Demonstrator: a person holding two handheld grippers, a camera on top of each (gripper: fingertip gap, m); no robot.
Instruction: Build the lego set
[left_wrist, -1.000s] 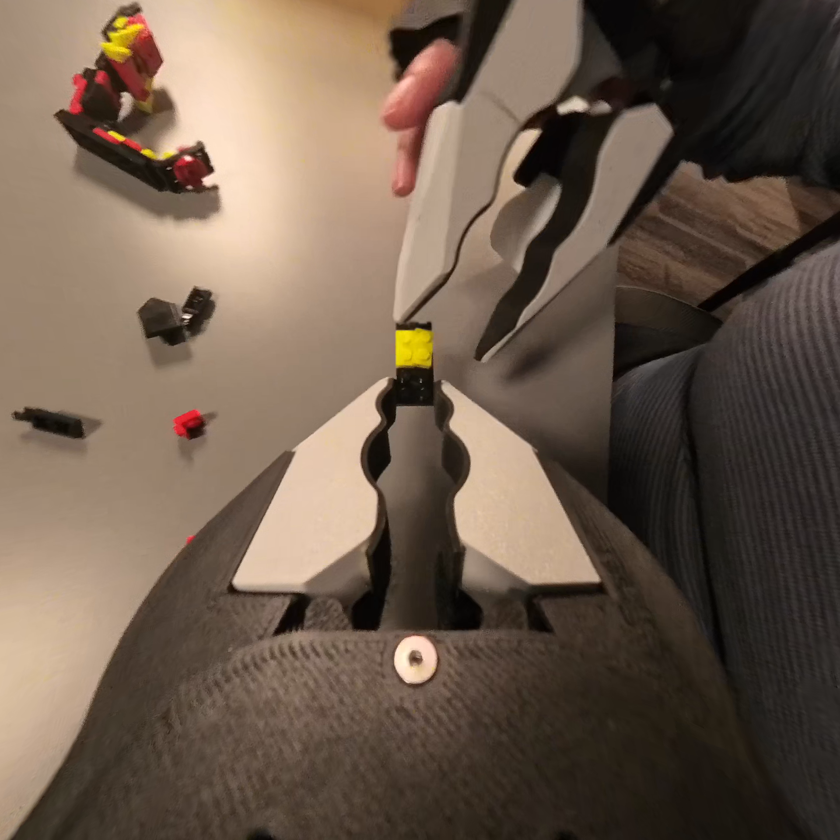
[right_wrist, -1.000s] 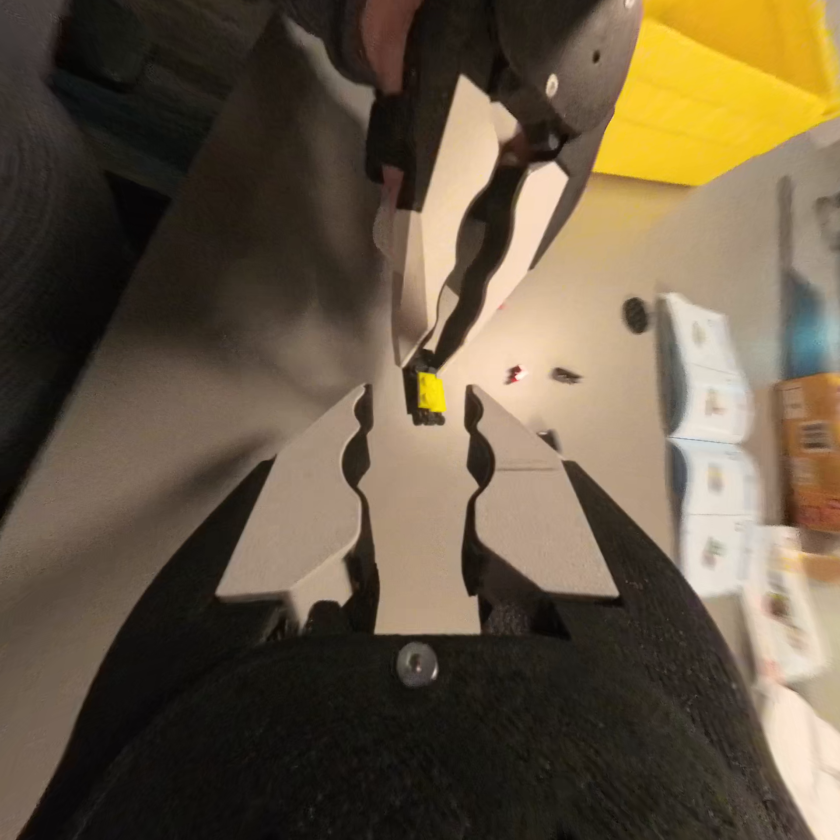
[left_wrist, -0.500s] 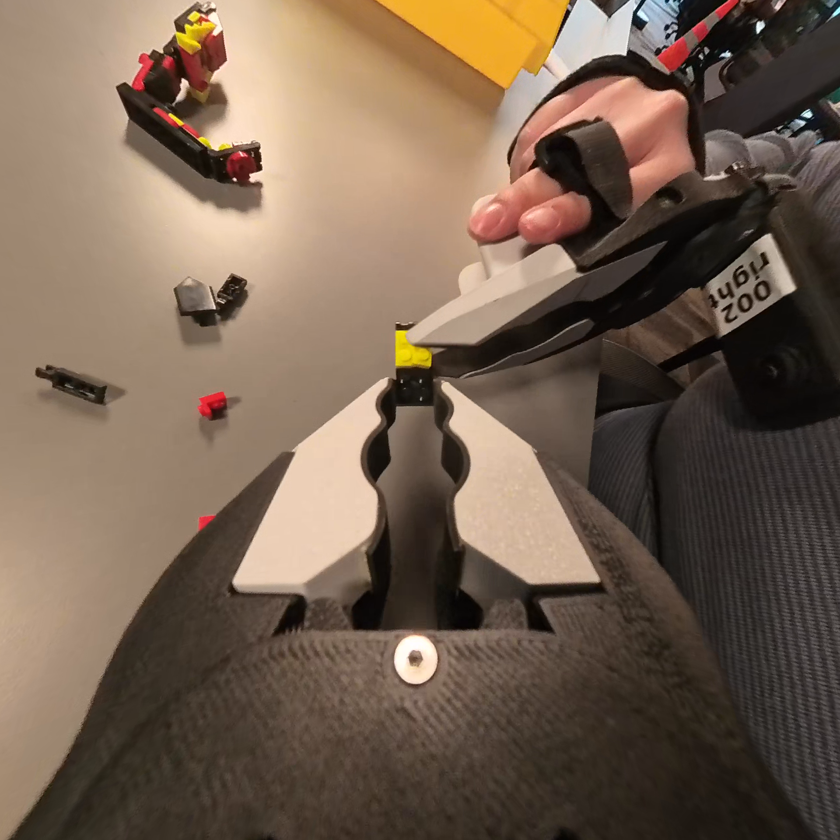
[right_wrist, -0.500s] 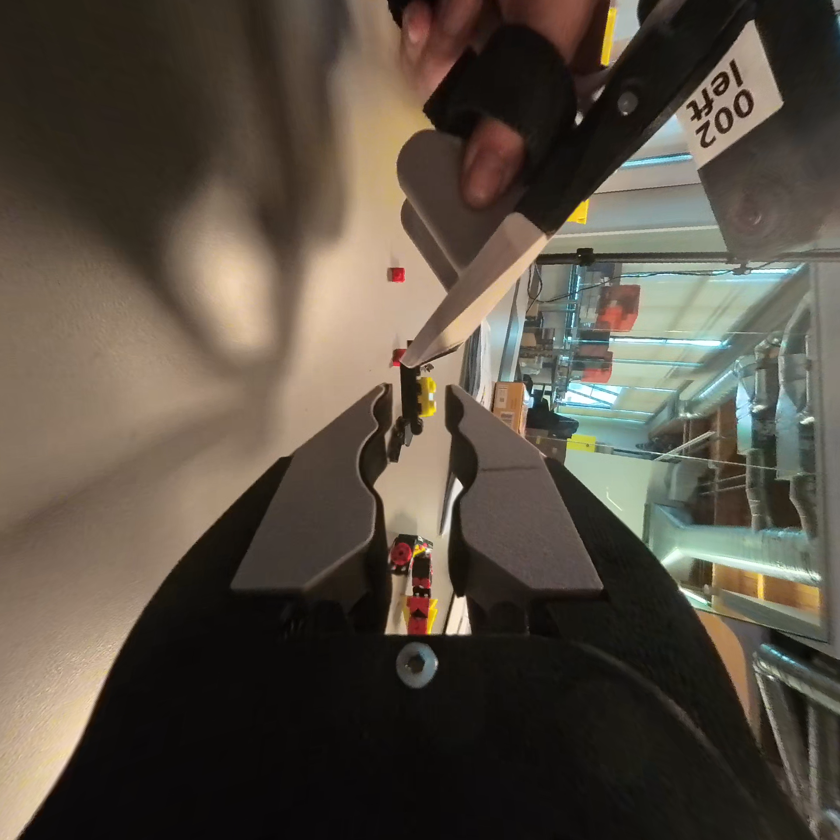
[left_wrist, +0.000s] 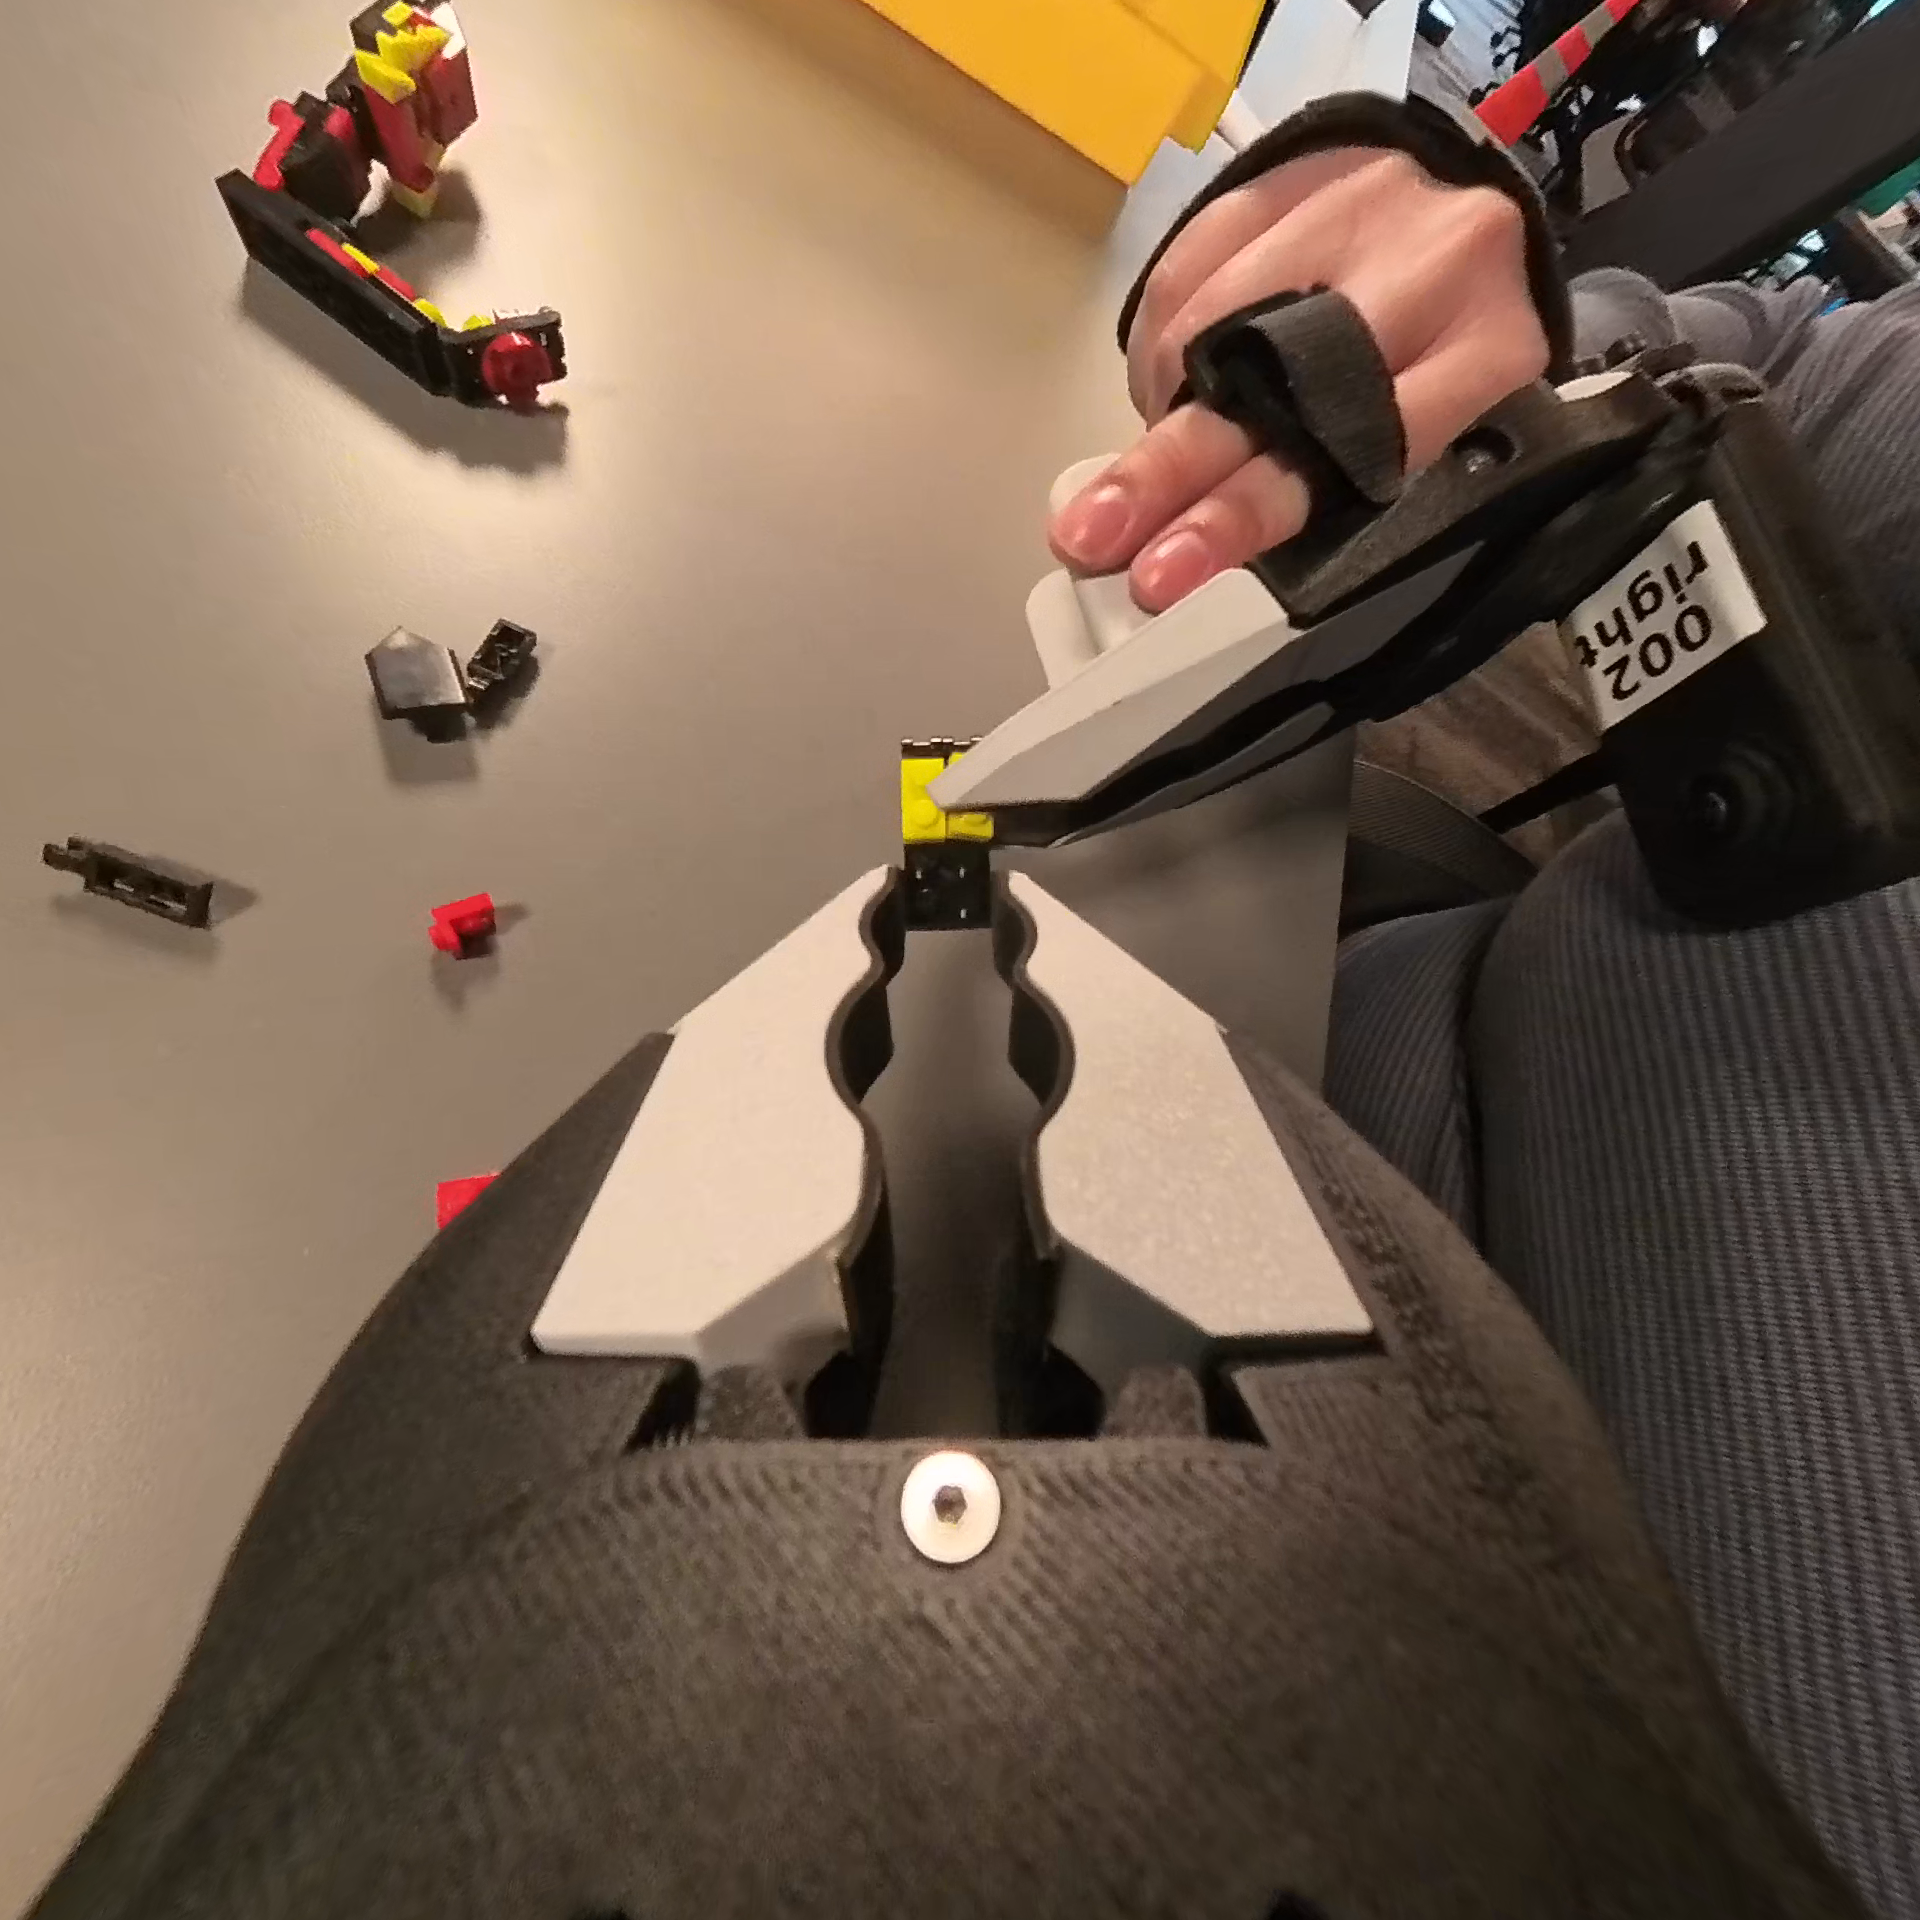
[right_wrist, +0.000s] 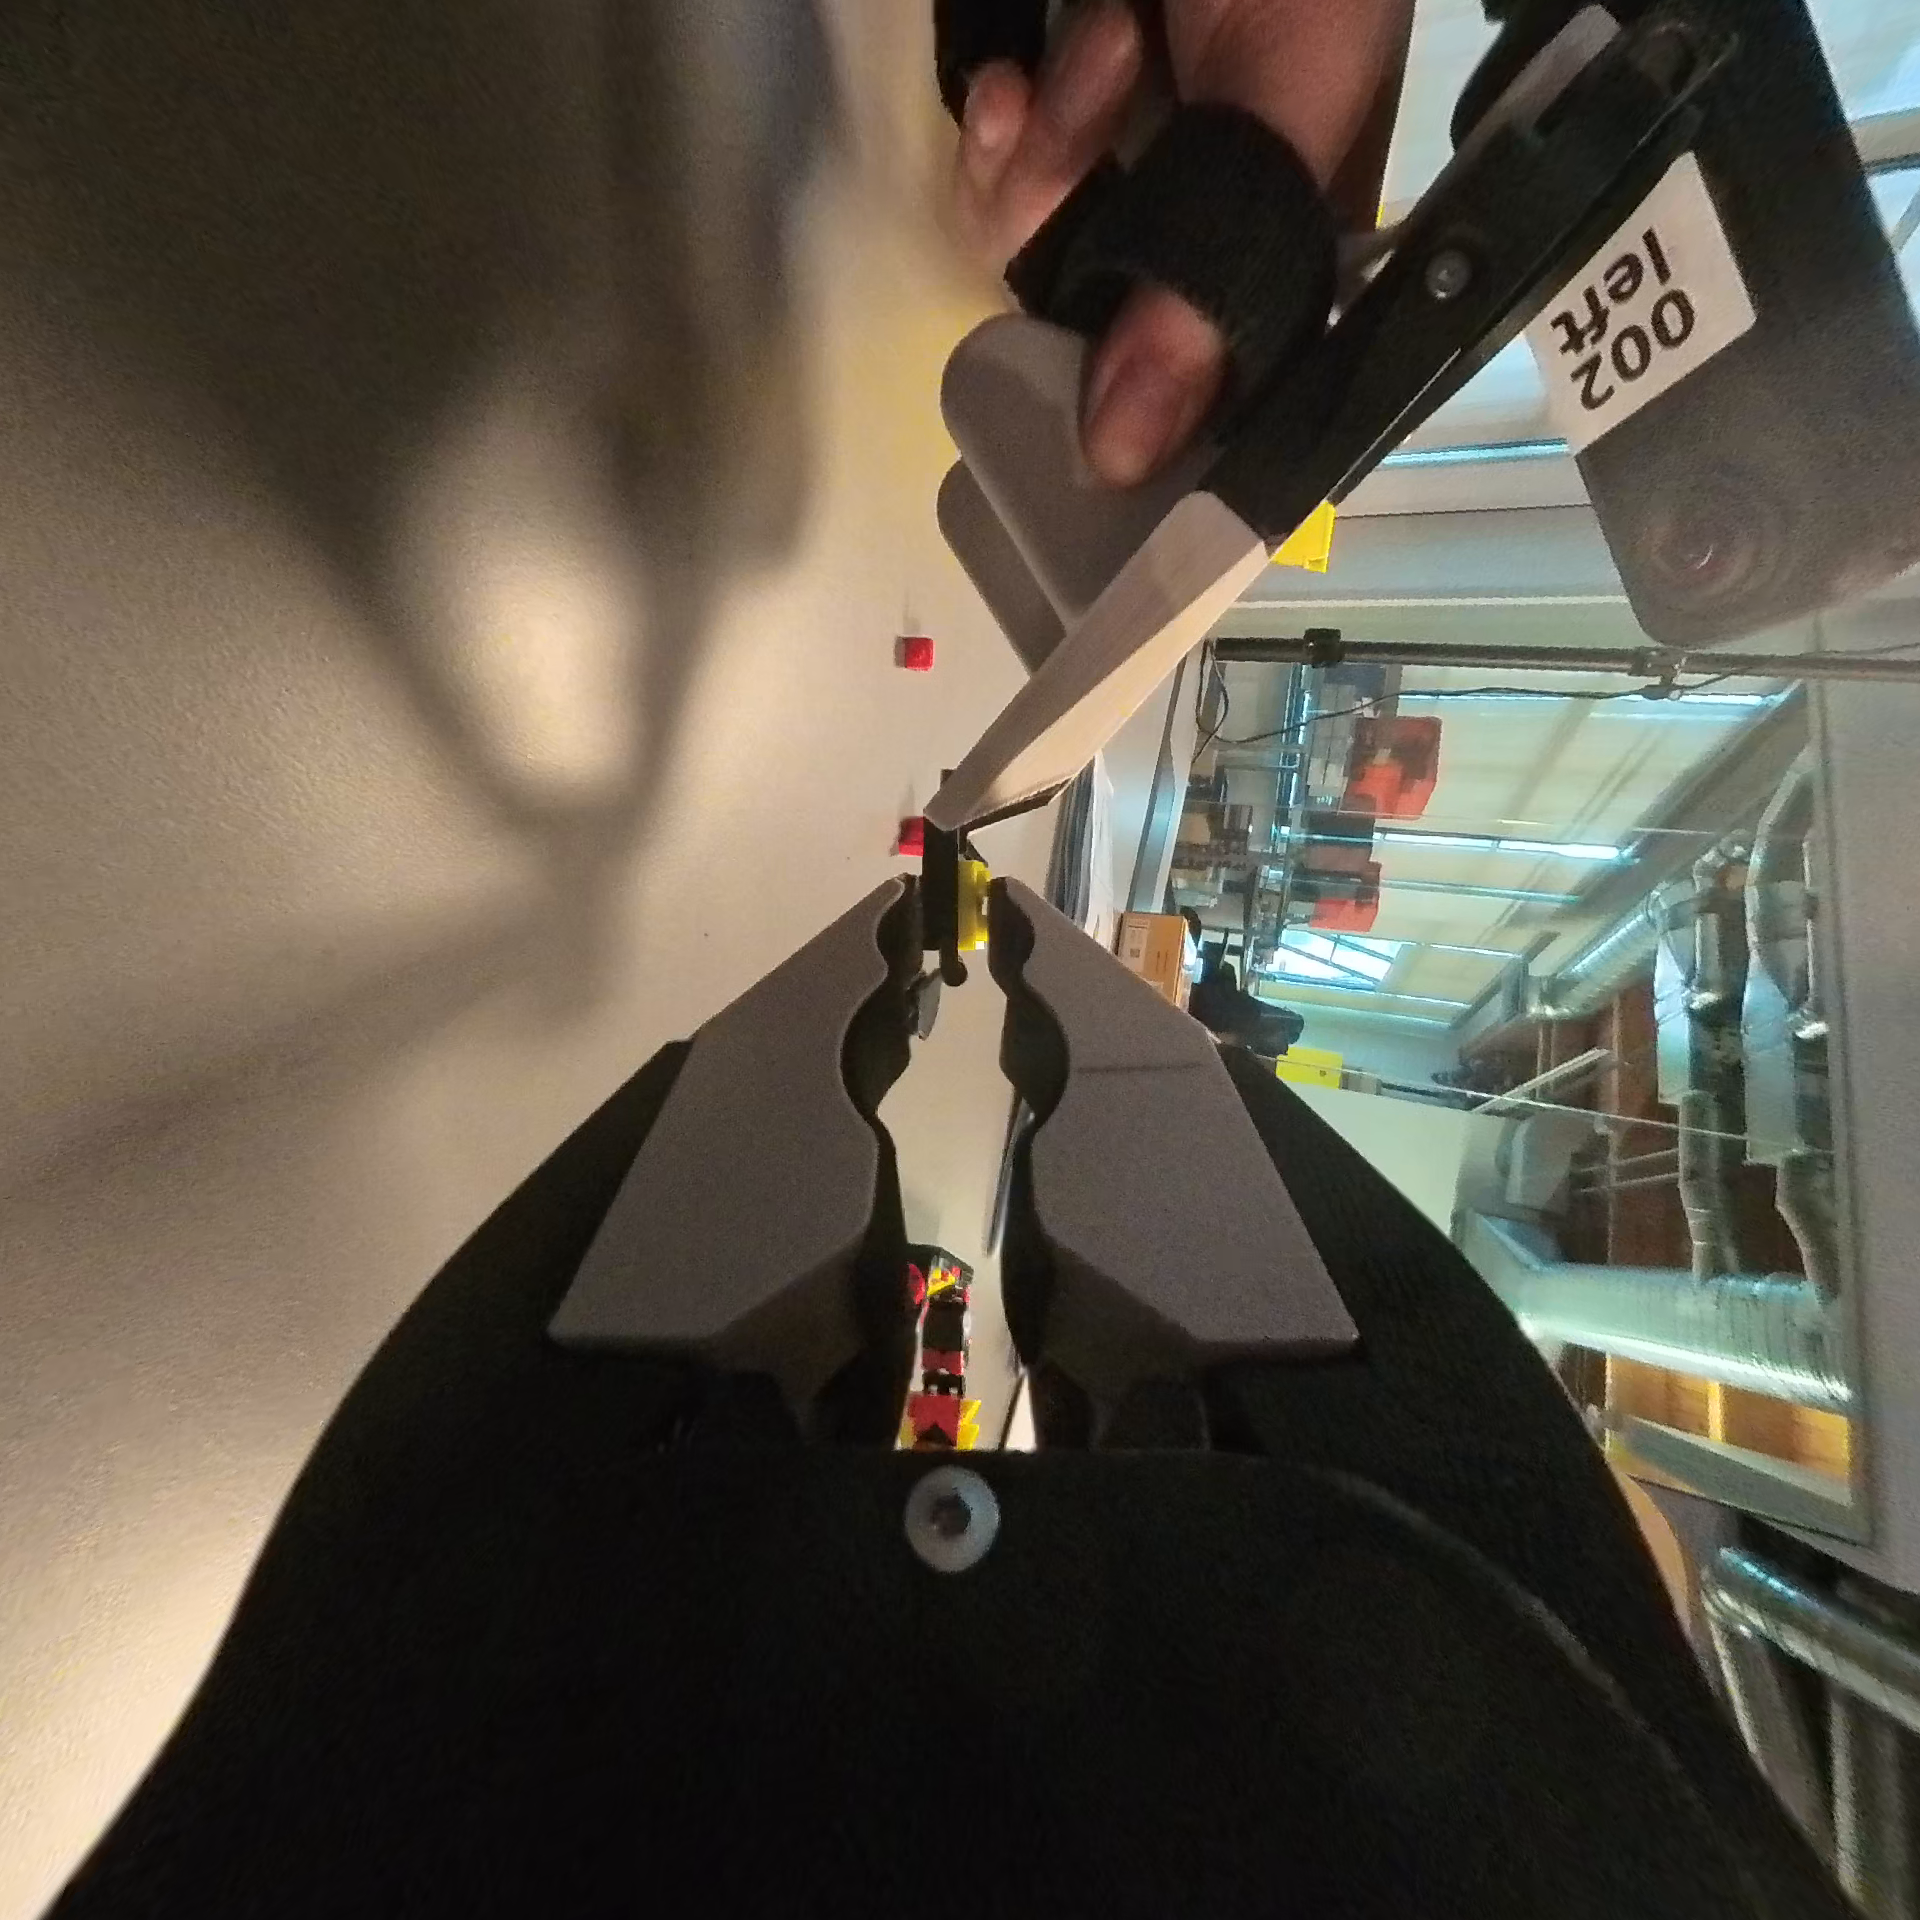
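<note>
My left gripper is shut on the black lower end of a small black-and-yellow lego piece and holds it above the table near its right edge. My right gripper comes in from the right, and its two fingers are closed on the yellow part of the same piece. In the right wrist view my right gripper pinches the black plate with the yellow brick between its tips. The left gripper meets the piece from the upper right.
On the grey table lie a red, black and yellow partial build, two black parts, a long black part and two small red bricks. A yellow bin stands at the back. A grey trouser leg is at right. Both grippers' tips are close together, under 4 cm apart.
My right gripper has swung from above, open, round to the side and closed on the yellow part. My left gripper has kept its hold on the piece.
</note>
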